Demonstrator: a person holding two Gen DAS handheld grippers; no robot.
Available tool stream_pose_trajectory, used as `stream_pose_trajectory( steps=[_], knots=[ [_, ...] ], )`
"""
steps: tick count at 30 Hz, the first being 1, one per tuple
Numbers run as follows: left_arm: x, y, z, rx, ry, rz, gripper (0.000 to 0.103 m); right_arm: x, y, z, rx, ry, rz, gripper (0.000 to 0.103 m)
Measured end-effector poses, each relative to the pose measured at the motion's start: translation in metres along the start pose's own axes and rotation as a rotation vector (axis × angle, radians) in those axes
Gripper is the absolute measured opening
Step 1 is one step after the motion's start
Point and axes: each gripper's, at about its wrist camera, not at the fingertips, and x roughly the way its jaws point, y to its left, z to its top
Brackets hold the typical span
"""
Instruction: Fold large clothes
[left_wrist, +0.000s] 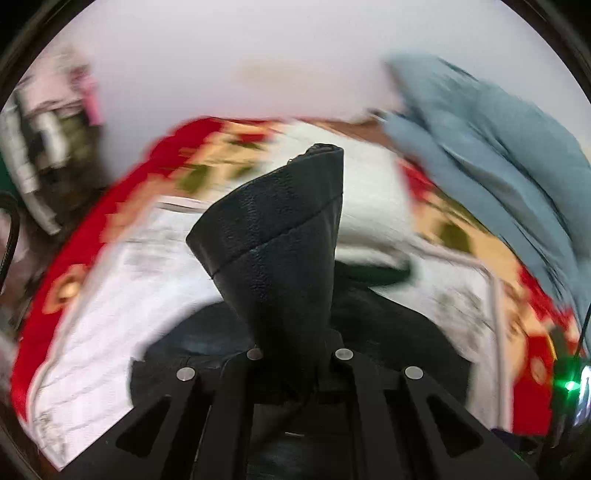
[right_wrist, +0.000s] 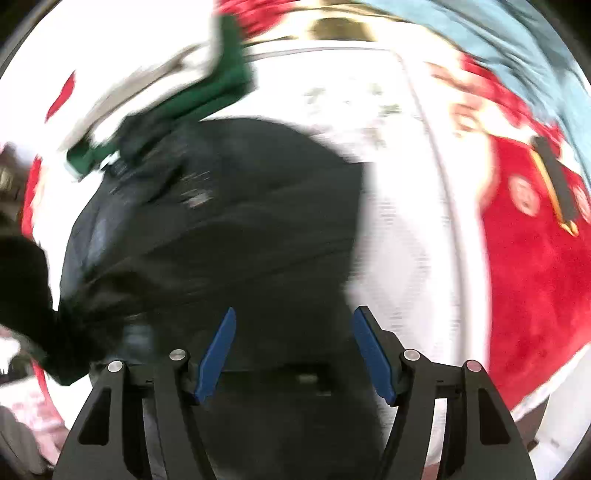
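Two grippers noted. Left gripper (left_wrist: 295, 373) is clamped on a raised fold of the black garment (left_wrist: 273, 236). Right gripper (right_wrist: 293, 347), jaws spread wide and empty, hangs above the garment, which lies on the white-and-red bedspread (right_wrist: 413, 236).

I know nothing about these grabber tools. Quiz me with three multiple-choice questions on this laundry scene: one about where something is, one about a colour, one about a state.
1. Where does the black garment lie?
A. On the white-and-red bedspread
B. In a basket
C. On a hanger

2. What colour are the right gripper finger pads?
A. Yellow
B. Blue
C. White

3. What is the left gripper doing?
A. Standing wide open and empty
B. Shut on black fabric
C. Holding a bottle

Answers:
1. A, the right wrist view shows bedspread around the garment.
2. B, both pads show blue.
3. B, in the left wrist view black fabric covers the closed fingers.
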Motion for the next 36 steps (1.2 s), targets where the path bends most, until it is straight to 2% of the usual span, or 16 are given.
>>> stream_pose_trajectory(
  steps=[2,4,6,9,10,11,13,18,21,25,28,30,33,34,35,36],
  knots=[
    [0.018,-0.037,-0.010,0.040,0.074,-0.039,0.006,-0.004,-0.044,0.007,0.033,-0.010,-0.040,0.068],
    [0.034,-0.064,-0.026,0.073,0.146,-0.043,0.007,-0.004,-0.071,0.008,0.071,0.002,-0.052,0.068],
    [0.048,-0.077,-0.040,0.097,0.218,-0.032,0.012,0.001,-0.092,0.012,0.100,0.021,-0.055,0.068],
    [0.064,-0.078,-0.061,0.068,0.299,-0.054,0.019,0.000,-0.112,0.010,0.099,0.024,-0.062,0.068],
    [0.068,-0.078,-0.063,0.060,0.317,-0.066,0.030,0.000,-0.117,0.009,0.098,0.026,-0.059,0.068],
    [0.068,-0.080,-0.065,0.055,0.328,-0.077,0.060,0.001,-0.120,0.007,0.105,0.032,-0.056,0.068],
    [0.069,-0.079,-0.062,0.036,0.339,-0.105,0.098,0.004,-0.127,0.006,0.126,0.051,-0.036,0.068],
    [0.055,-0.073,-0.062,0.005,0.355,-0.145,0.098,0.007,-0.134,0.003,0.178,0.090,0.039,0.068],
    [0.033,-0.044,-0.062,-0.047,0.356,-0.104,0.098,0.004,-0.130,0.009,0.188,0.092,0.103,0.068],
    [0.013,0.019,-0.062,-0.155,0.349,0.060,0.098,0.008,-0.109,0.028,0.188,0.105,0.247,0.068],
    [0.019,0.071,-0.068,-0.183,0.354,0.233,0.098,0.025,-0.078,0.047,0.164,0.128,0.332,0.068],
    [0.037,0.101,-0.076,-0.171,0.384,0.371,0.098,0.039,-0.059,0.059,0.131,0.139,0.335,0.068],
    [0.070,0.138,-0.089,-0.173,0.428,0.494,0.098,0.068,-0.032,0.069,0.059,0.188,0.297,0.067],
    [0.081,0.146,-0.093,-0.171,0.441,0.515,0.099,0.083,-0.021,0.070,0.007,0.205,0.241,0.064],
    [0.092,0.153,-0.097,-0.176,0.450,0.512,0.101,0.095,-0.018,0.068,-0.011,0.215,0.213,0.047],
    [0.101,0.157,-0.100,-0.184,0.452,0.496,0.101,0.103,-0.020,0.066,-0.018,0.219,0.193,0.044]
  ],
)
